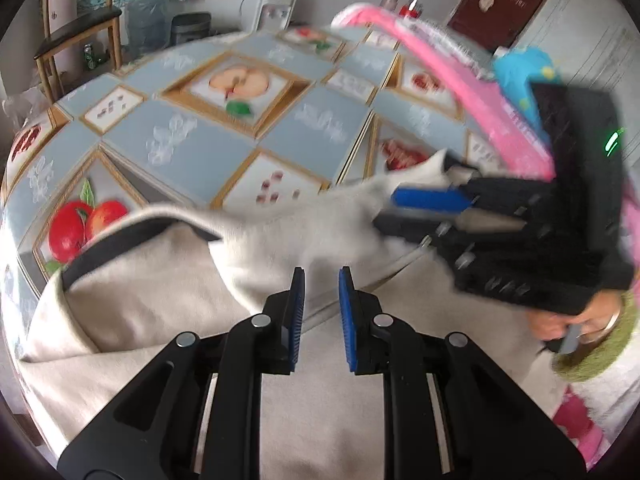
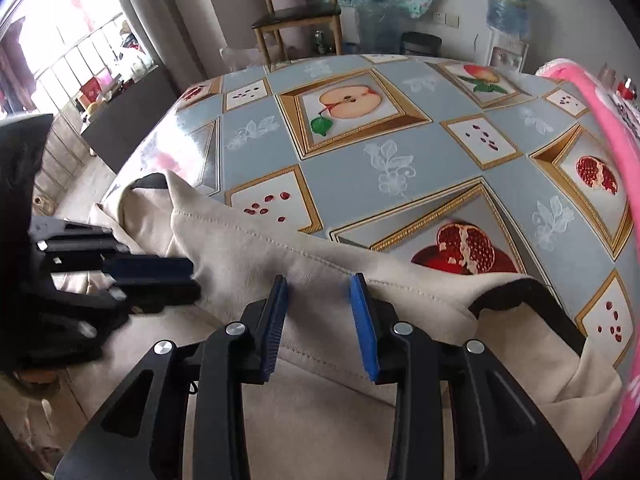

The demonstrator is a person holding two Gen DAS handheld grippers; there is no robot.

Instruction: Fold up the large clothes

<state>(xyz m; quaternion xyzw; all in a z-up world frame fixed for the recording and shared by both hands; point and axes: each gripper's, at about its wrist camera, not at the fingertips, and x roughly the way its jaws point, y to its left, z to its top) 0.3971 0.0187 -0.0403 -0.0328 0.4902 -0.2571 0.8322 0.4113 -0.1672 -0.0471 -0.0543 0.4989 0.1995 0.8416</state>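
Observation:
A large cream garment point(image 1: 152, 304) with a dark lining lies on the near part of the table; it also shows in the right wrist view point(image 2: 280, 264). My left gripper point(image 1: 321, 276) is open just above the cloth, with nothing between its blue pads. My right gripper point(image 2: 319, 282) is open over a stitched edge of the garment. In the left wrist view the right gripper point(image 1: 404, 204) appears at the right, blurred, against a raised fold of the cloth. In the right wrist view the left gripper point(image 2: 188, 280) appears at the left, over the garment.
The table point(image 2: 400, 152) wears a blue-grey oilcloth with fruit pictures. A pink plastic basket point(image 2: 608, 152) stands at the right edge. A wooden chair point(image 2: 296, 16), water bottles and a bin stand beyond the far edge. A person's face point(image 1: 580, 324) is at the lower right.

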